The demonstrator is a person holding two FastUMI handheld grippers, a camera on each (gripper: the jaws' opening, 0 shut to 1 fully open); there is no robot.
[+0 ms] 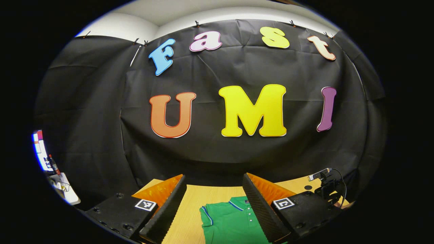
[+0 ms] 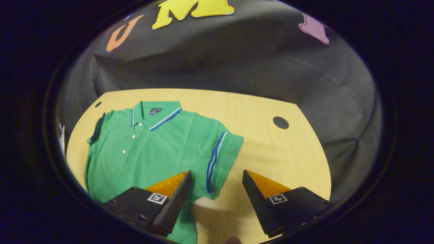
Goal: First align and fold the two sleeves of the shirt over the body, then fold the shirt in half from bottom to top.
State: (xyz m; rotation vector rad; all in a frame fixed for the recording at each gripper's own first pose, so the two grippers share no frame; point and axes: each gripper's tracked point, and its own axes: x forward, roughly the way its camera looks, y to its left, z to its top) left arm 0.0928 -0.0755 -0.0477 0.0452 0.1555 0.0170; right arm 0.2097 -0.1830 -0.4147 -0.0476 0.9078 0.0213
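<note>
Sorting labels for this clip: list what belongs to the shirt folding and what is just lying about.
Belongs to the job:
green polo shirt
its outspread sleeve
left hand-held gripper, open
right hand-held gripper, open
wooden table

Just lying about:
small camera on a stand
black disc on the table
</note>
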